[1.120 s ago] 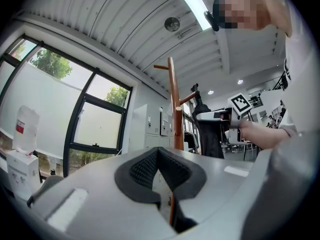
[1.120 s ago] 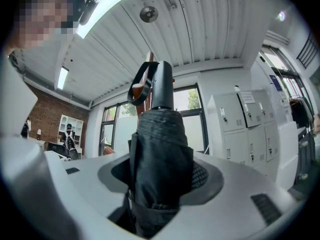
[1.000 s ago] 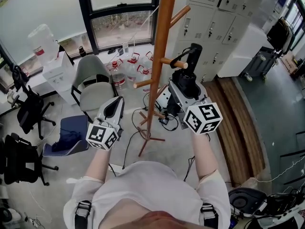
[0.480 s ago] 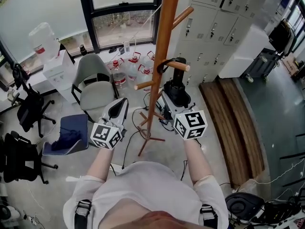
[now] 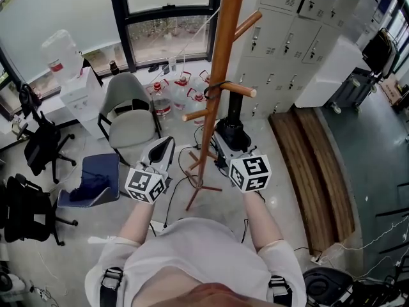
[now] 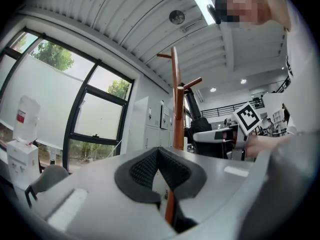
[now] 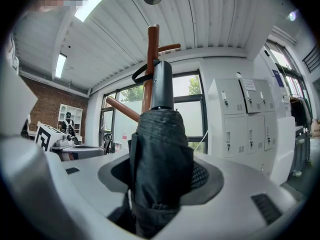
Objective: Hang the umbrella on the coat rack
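A: Right gripper [image 7: 160, 176] first: holding anything?

B: Yes. Clamped on the folded black umbrella [image 7: 159, 134], pads pressing the fabric from both sides, set fairly wide to take its bulk. Handle end pointing up and away, past the jaw tips.

A: And the strap [image 7: 141, 74]?

B: Beyond the jaws and above them, looped over a wooden peg [image 5: 238, 89] of the coat rack [image 5: 225, 37], close in against the upright. Hooked on, by the look of the head view. Hard to tell whether taut or slack.

A: Left gripper [image 6: 158, 156]?

B: Jaws together at the tips, nothing between them. Pole [image 6: 175, 104] straight ahead of them, right gripper off to their right. Idle, probably.

A: Stage of the job, then?

B: Nearly done, at a guess: loop on, weight not yet given over to the peg.

A: Likely trouble from here?

B: Three things. Letting go with slack in the strap: a short drop, a jerk on the loop, and a swing of the umbrella into the pole. Dragging downward or backward with the jaws clamped: strain on the strap, or a pull that rocks the light stand on its feet. Drawing the loop outward toward the peg's free end while backing away: strap slipping off, umbrella falling to the floor below the jaws. Also worth minding: the left jaws near the pole, close enough to knock it.
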A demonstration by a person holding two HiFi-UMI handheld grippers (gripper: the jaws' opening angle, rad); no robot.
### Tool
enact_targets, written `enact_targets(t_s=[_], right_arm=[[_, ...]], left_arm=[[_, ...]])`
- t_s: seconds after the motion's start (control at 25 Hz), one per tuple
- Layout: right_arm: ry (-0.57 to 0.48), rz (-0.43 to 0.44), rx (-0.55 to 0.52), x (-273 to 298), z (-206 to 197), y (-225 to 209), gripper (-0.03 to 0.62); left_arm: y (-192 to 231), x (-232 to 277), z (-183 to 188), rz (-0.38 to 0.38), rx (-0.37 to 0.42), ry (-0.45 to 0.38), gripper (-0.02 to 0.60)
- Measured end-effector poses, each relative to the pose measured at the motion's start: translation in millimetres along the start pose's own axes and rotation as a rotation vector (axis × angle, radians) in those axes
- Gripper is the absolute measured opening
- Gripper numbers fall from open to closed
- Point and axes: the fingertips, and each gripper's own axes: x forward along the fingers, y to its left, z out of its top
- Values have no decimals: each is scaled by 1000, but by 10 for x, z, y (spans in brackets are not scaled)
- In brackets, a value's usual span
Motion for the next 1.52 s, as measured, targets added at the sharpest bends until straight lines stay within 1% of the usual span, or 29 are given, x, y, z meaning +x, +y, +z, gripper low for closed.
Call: enact_targets(t_s=[0.4,0.68,0.8,0.92,1.24,1.52], right_arm=[[38,-11,3,-21,-199,47,249],[128,-36,39,-7,-614,40,249],[135,-22,57,-12,-759,118,249],[122,-12,43,-10,-764,179,249],[115,-37,34,11,-766,199,249],[119,-26,25,20,-775,197,249]], left_arm=[[-62,-111,-118,1,-21,21,9],[-92,-122,-182,-2,-25,31,9],[-86,-144,-235,1,-31,42,9],[-103,-147,-257,2,-35,48,9],[-148,-133,-290,-2,-45,49,9],[-184,-115,-285,-10,-54,44,9]])
